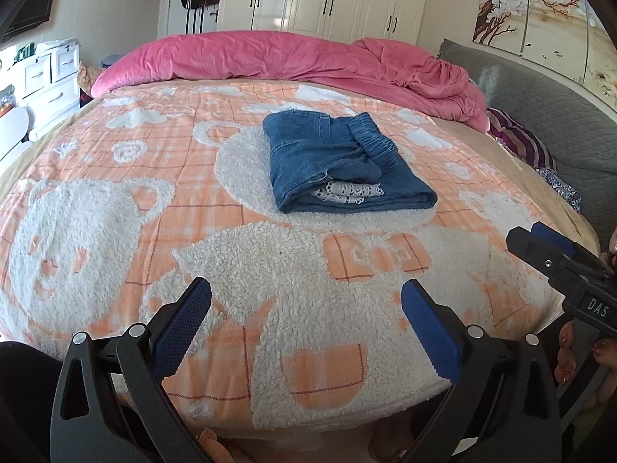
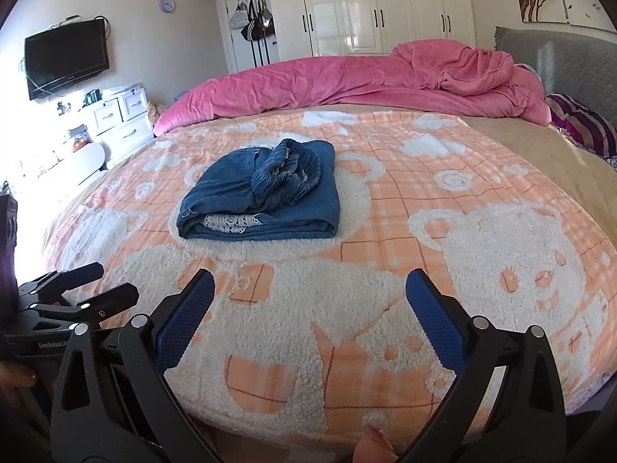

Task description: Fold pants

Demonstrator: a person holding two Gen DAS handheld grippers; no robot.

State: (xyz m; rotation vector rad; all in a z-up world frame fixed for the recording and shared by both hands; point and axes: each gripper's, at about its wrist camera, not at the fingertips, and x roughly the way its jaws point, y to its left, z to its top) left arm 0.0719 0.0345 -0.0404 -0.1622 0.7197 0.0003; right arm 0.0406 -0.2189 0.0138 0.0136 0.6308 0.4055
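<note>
A pair of blue denim pants [image 1: 339, 162] lies folded into a compact bundle on the orange-and-white bear blanket [image 1: 115, 200], with the elastic waistband on top and white lace trim showing at the near edge. It also shows in the right wrist view [image 2: 262, 196]. My left gripper [image 1: 306, 297] is open and empty, held near the bed's front edge, well short of the pants. My right gripper [image 2: 310, 289] is open and empty, also near the front edge. Each gripper shows at the side of the other's view: the right one [image 1: 555, 250], the left one [image 2: 96, 285].
A pink duvet [image 1: 277, 58] is bunched along the far side of the bed. A striped pillow [image 1: 520, 142] and grey headboard [image 1: 547, 100] are at the right. White drawers [image 2: 119, 115] and a wall TV [image 2: 65, 58] stand left; wardrobes [image 2: 378, 4] behind.
</note>
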